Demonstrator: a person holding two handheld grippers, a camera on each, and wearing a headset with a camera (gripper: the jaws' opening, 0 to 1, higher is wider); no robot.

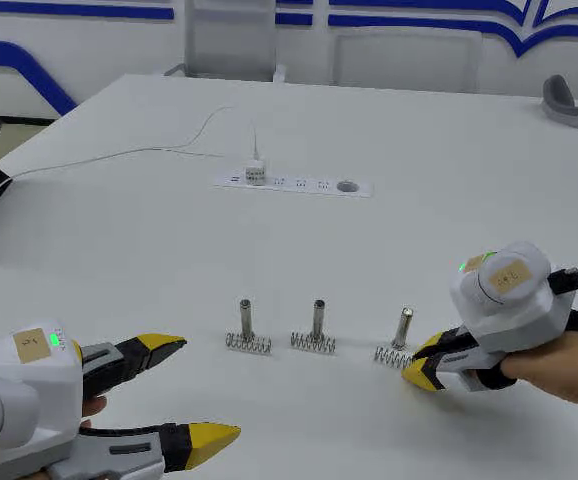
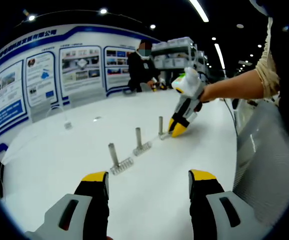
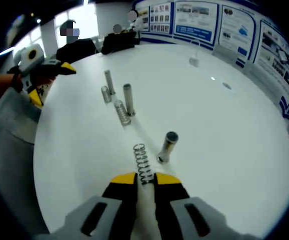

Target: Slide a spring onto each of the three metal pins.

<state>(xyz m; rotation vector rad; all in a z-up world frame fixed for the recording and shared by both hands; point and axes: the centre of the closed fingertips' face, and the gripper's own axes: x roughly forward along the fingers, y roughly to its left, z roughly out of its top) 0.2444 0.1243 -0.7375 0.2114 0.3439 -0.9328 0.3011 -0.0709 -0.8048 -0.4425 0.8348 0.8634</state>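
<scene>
Right gripper [image 3: 145, 180]: clamped on one end of a spring [image 3: 141, 158] laid beside a metal pin [image 3: 167, 146]. Left gripper [image 2: 148, 181]: jaws held wide apart.

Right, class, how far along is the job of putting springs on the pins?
Nothing is done yet: the left pin, middle pin and right pin stand bare, each spring lying on the table beside its base. In hand: the right tongs pinch the end of the right spring. Left: all three springs must go on; the left tongs hang open.
</scene>
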